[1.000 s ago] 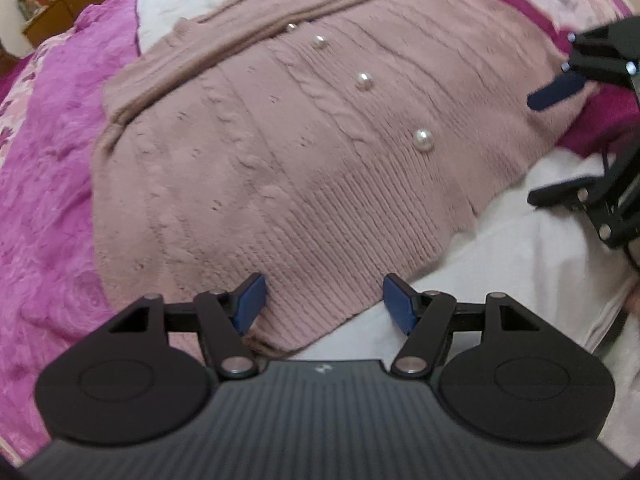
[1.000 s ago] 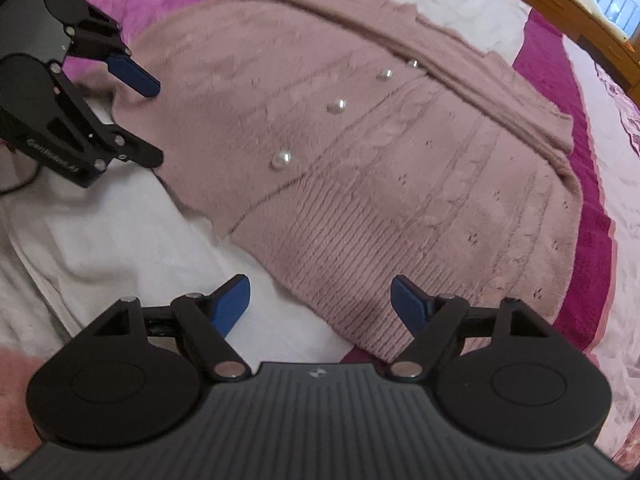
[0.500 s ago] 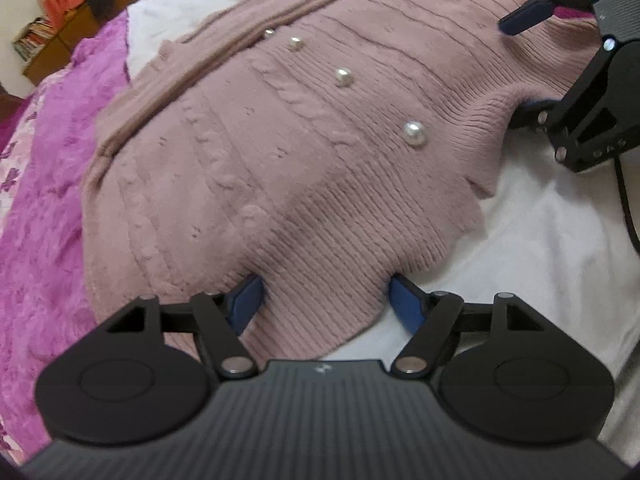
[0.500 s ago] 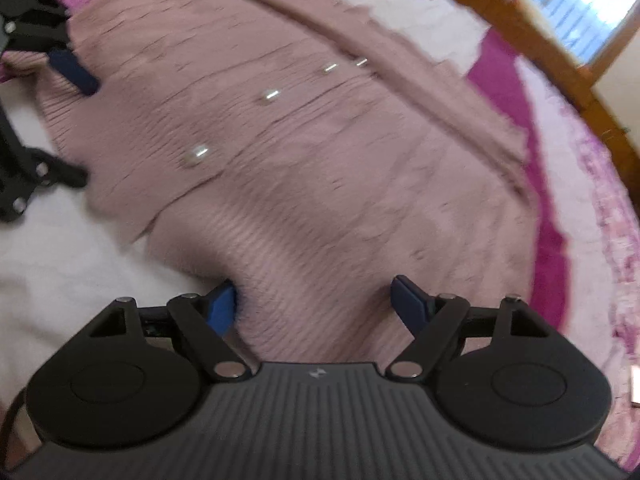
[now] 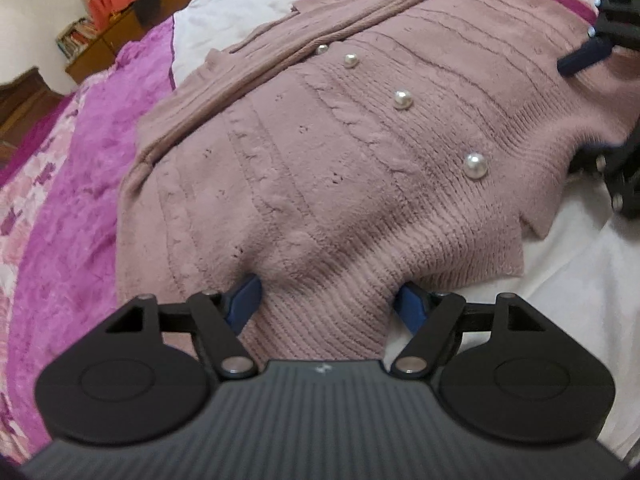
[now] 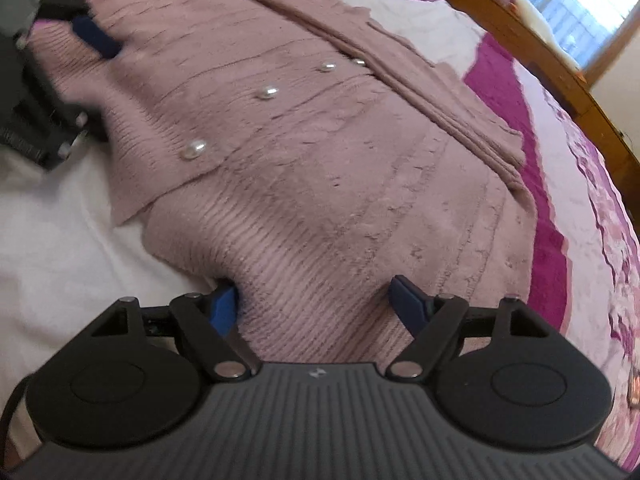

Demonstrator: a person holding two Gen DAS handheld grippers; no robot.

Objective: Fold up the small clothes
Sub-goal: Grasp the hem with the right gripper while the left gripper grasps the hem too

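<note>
A dusty-pink knit cardigan [image 5: 320,168] with pearl buttons [image 5: 475,165] lies flat on a bed, sleeves folded across its top. My left gripper [image 5: 326,306] is open, its blue fingers straddling the ribbed hem, which bunches up between them. My right gripper [image 6: 314,300] is also open and straddles the hem of the cardigan [image 6: 340,168] at the other side. Each gripper shows at the edge of the other's view: the right gripper [image 5: 592,120] at far right, the left gripper [image 6: 80,88] at far left. Neither set of fingers has closed on the cloth.
The bed has a magenta and floral cover [image 5: 60,184] with a white sheet [image 6: 60,232] under the hem. A wooden bed frame [image 6: 552,64] and a window [image 6: 576,8] are at the back right; low shelves [image 5: 92,40] stand at the back left.
Both grippers have moved forward onto the cardigan's hem. The ribbed edge, flat before, now lies bunched between each pair of open fingers.
</note>
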